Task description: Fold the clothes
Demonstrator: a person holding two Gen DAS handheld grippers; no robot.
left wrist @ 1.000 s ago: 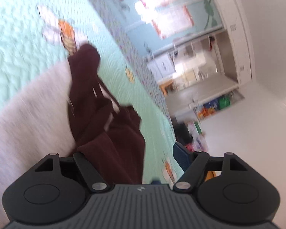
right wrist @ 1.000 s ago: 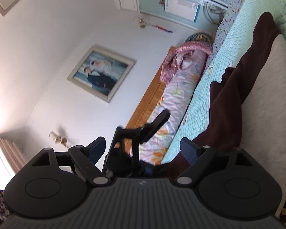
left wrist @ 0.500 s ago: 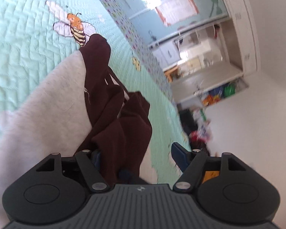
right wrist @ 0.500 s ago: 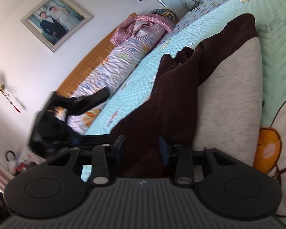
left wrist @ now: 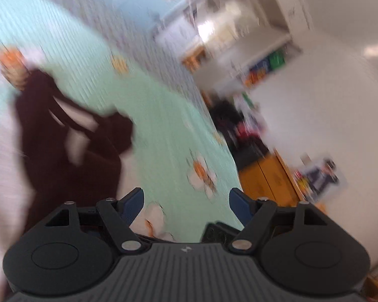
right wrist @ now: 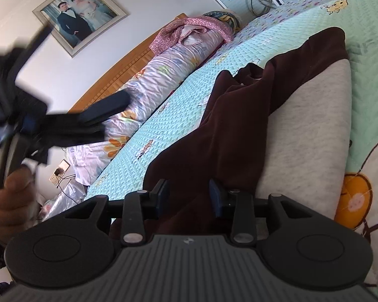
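A dark maroon and grey garment (right wrist: 239, 130) lies on the mint quilted bedspread (right wrist: 179, 115). My right gripper (right wrist: 189, 197) sits low over its near edge, its jaws narrowed around a fold of the maroon cloth. In the blurred left wrist view the garment (left wrist: 63, 146) lies to the left, and my left gripper (left wrist: 186, 201) is open and empty above the bedspread (left wrist: 163, 130). The left gripper also shows in the right wrist view (right wrist: 25, 123), raised at the far left in a hand.
A rolled floral quilt (right wrist: 163, 75) and a pink cloth lie along the wooden headboard (right wrist: 118, 70). A framed photo (right wrist: 78, 12) hangs on the wall. Orange cabinets (left wrist: 269, 176) and shelves stand past the bed's edge.
My left gripper has let go of the maroon cloth, opened, and swung up and away to the right. My right gripper stays narrowed on the garment's edge.
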